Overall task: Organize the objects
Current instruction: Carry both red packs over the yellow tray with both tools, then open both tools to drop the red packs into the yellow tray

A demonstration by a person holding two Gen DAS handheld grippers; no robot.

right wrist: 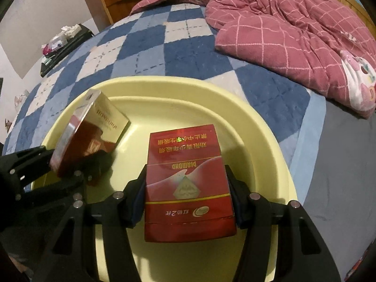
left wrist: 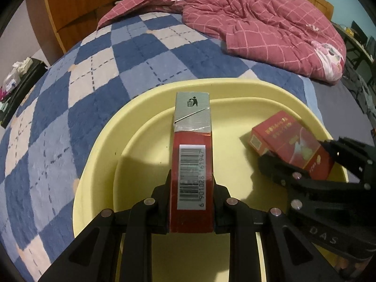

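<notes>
Left wrist view: the left gripper (left wrist: 191, 188) clamps one cigarette pack (left wrist: 192, 159) by its narrow sides, over the one yellow basin (left wrist: 98, 145) near the bed's (left wrist: 70, 89) edge.

Right wrist view: the right gripper (right wrist: 186, 185) grips a second pack (right wrist: 188, 183) above that basin (right wrist: 258, 127).

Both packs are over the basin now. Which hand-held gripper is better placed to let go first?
Probably right: its red pack lies broad face up, low over the basin. The left's pack is gripped on edge, likelier to topple.
</notes>
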